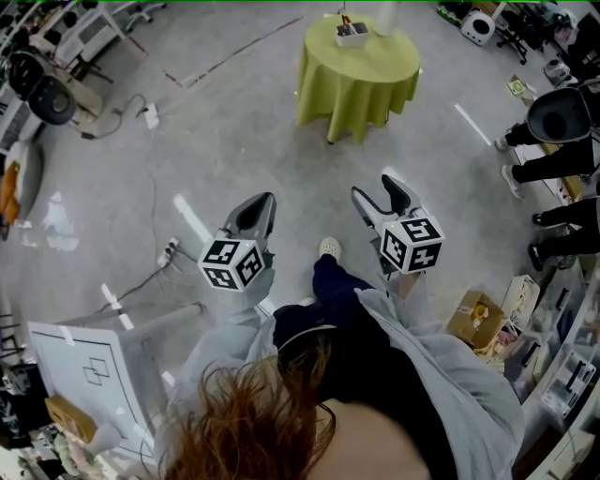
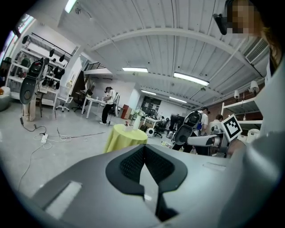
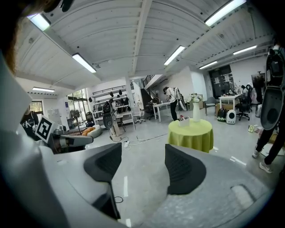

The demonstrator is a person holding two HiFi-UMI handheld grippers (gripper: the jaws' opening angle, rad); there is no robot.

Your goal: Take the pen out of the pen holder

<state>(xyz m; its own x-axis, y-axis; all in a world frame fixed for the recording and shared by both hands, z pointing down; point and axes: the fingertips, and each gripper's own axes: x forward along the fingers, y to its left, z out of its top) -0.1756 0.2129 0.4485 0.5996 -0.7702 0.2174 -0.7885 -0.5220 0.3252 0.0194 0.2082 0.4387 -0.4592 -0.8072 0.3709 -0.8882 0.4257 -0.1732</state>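
A round table under a yellow-green cloth (image 1: 359, 75) stands far ahead across the floor. On its top sits a small white pen holder (image 1: 351, 36) with pens in it, beside a white vase (image 1: 384, 19). My left gripper (image 1: 265, 201) is held above the floor, well short of the table, with its jaws shut and nothing in them. My right gripper (image 1: 373, 187) hangs beside it, open and empty. The right gripper view shows the table (image 3: 192, 133), the pen holder (image 3: 184, 120) and the vase (image 3: 196, 112) beyond the spread jaws. The left gripper view shows the table (image 2: 125, 137) past closed pads.
Grey floor lies between me and the table, with white tape strips (image 1: 191, 217) and cables with a power strip (image 1: 150, 114) at left. Standing people (image 1: 553, 159) and cardboard boxes (image 1: 475, 317) are at right. A white panel (image 1: 89, 366) leans at near left.
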